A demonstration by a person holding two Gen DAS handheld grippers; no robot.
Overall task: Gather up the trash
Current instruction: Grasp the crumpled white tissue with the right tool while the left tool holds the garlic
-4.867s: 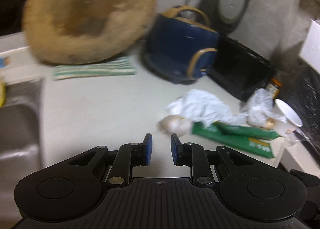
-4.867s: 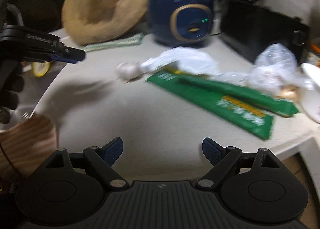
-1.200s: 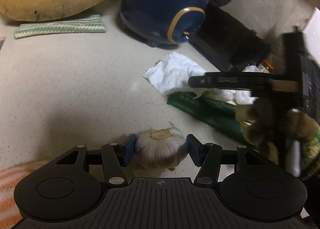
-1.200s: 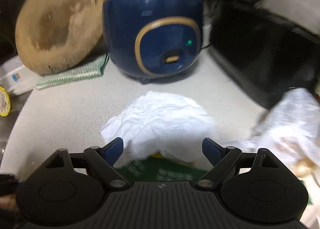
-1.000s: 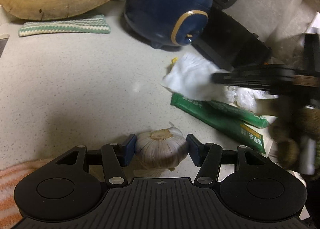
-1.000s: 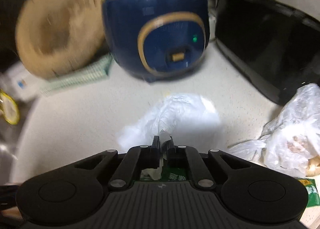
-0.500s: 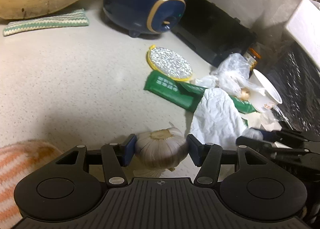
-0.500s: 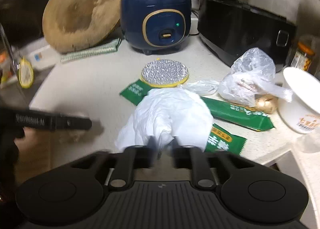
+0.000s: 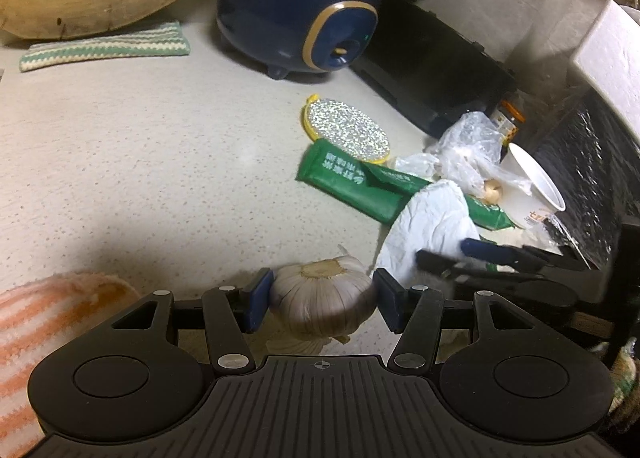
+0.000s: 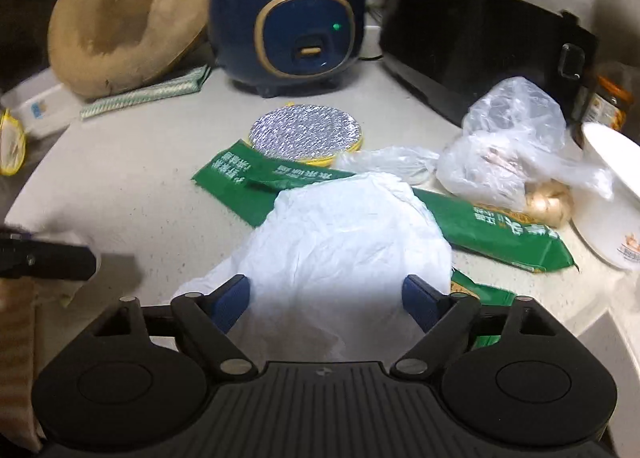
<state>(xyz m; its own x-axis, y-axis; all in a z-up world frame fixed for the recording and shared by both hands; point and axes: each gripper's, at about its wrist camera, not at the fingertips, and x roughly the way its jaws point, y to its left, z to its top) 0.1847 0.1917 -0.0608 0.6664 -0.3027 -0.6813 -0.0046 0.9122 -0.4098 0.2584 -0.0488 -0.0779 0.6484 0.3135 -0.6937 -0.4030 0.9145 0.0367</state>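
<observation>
My left gripper is shut on a garlic bulb, held just above the speckled counter. My right gripper has its jaws wide open, with a crumpled white paper towel lying between and in front of them; the towel also shows in the left wrist view, beside the right gripper's fingers. Green wrappers lie under and behind the towel, also in the left wrist view. A silver foil lid sits behind them.
A blue rice cooker, a black appliance, a round wooden board and a striped cloth line the back. A clear plastic bag, a white bowl and a jar stand at right near the counter edge.
My right gripper opened and let go of the paper towel, which now lies on the green wrappers near the counter's front. My left gripper keeps holding the garlic bulb.
</observation>
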